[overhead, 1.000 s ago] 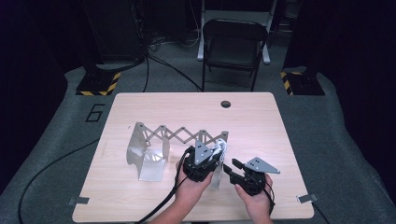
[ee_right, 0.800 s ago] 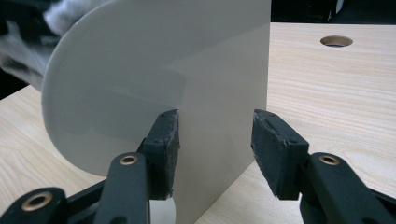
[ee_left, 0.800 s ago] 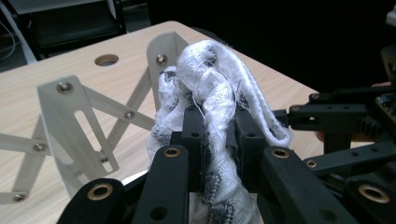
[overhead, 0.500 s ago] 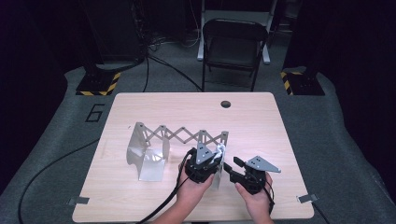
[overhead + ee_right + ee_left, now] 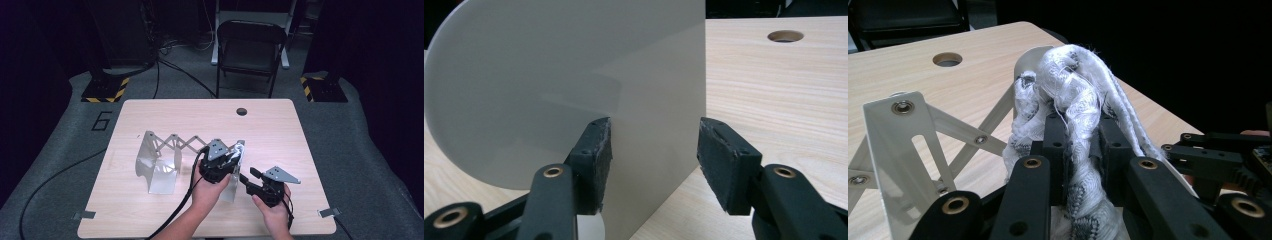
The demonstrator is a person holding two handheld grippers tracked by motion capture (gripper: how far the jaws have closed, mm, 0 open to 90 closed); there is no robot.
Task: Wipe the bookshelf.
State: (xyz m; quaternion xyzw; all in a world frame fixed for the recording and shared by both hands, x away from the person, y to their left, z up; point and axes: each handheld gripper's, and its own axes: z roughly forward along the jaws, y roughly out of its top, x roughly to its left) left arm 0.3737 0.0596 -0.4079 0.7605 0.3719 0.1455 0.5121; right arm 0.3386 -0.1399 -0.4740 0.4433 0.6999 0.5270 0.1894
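While the left gripper (image 5: 1073, 165) is holding a bunched white cloth (image 5: 1073, 95) in its jaws at the folding rack's (image 5: 165, 155) right end plate (image 5: 574, 80) near the desk's (image 5: 280, 130) front, the right gripper (image 5: 654, 150), jaws having just been opening wide around that plate's edge without pressing, is probably freeing it, so next comes draping the cloth over it.
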